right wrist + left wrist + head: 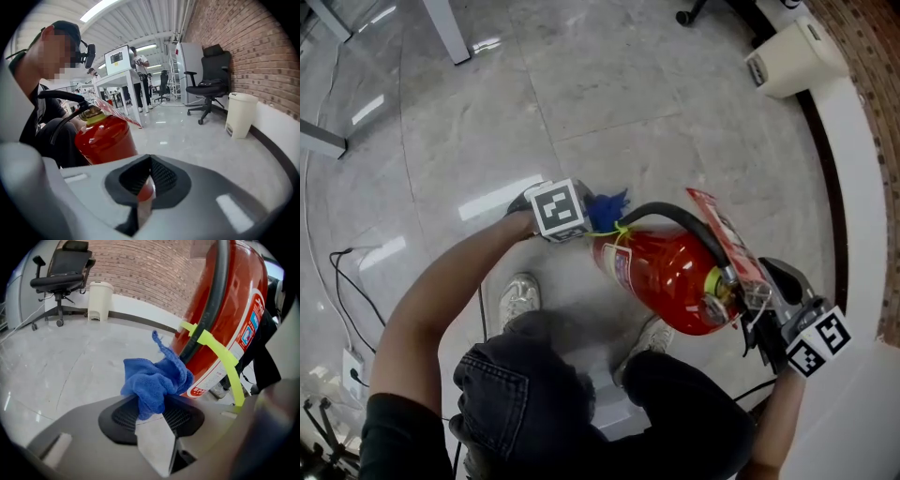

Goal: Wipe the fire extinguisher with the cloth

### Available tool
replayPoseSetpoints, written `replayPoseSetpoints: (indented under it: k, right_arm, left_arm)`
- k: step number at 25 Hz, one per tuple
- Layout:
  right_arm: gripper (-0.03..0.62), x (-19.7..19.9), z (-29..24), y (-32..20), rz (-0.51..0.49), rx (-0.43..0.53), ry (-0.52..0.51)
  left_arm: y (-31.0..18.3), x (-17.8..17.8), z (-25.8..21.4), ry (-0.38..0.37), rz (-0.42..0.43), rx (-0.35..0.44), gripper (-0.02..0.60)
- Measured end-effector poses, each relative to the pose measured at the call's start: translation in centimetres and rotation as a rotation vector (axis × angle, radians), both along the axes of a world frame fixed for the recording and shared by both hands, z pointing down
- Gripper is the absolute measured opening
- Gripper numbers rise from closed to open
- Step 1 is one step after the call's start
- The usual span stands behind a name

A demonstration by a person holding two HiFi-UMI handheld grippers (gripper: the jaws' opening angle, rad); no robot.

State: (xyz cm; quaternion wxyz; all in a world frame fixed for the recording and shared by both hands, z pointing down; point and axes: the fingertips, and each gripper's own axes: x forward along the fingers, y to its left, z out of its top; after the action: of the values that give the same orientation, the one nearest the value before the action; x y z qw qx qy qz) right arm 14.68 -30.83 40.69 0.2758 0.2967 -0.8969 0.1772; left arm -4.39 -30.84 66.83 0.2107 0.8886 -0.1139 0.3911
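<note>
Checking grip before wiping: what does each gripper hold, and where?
The left gripper pinches the blue cloth by its bunched lower end; the right gripper is shut on nothing visible.

Head view: the marker cube (558, 208) of the left gripper (588, 218) covers its jaws and most of the cloth (608, 205). Left gripper view: the picture's edge crops the fire extinguisher (234, 296) above and below, and its label (251, 326) is too small to read. Right gripper view: the body of the right gripper (143, 190) hides the fire extinguisher's base.
</note>
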Motion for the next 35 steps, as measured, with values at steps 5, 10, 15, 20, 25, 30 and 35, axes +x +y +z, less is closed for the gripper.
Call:
replayPoseSetpoints:
  k: [5, 10, 15, 20, 25, 30, 35]
  right_arm:
    - [0.003, 1.0, 0.8, 1.1, 0.060, -0.026, -0.012]
    - [0.003, 1.4, 1.1, 1.8, 0.104, -0.037, -0.023]
    - [0.003, 1.6, 1.4, 2.8, 0.118, -0.044, -0.019]
    - [0.003, 1.9, 2.0, 3.7, 0.138, -0.056, -0.023]
    - [0.003, 2.1, 1.7, 5.0, 0.161, -0.043, -0.030]
    - [0.003, 1.7, 1.1, 7.0, 0.189, -0.032, -0.046]
    - [0.003, 0.5, 0.2, 8.9, 0.191, -0.017, -0.069]
  left_arm:
    - [0.6, -0.1, 0.6, 0.077, -0.095, -0.069, 0.153]
    - [1.0, -0.6, 1.8, 0.098, -0.148, -0.085, 0.153]
    - [2.3, -1.0, 2.8, 0.049, -0.096, -0.065, 0.153]
    - [2.0, -1.2, 4.1, -0.054, -0.081, -0.003, 0.153]
    - [4.3, -1.4, 4.5, -0.095, -0.022, 0.008, 0.153]
    - [7.0, -0.9, 2.6, 0.020, -0.051, -0.015, 0.153]
    - [7.7, -0.6, -2.0, 0.087, -0.082, 0.058, 0.153]
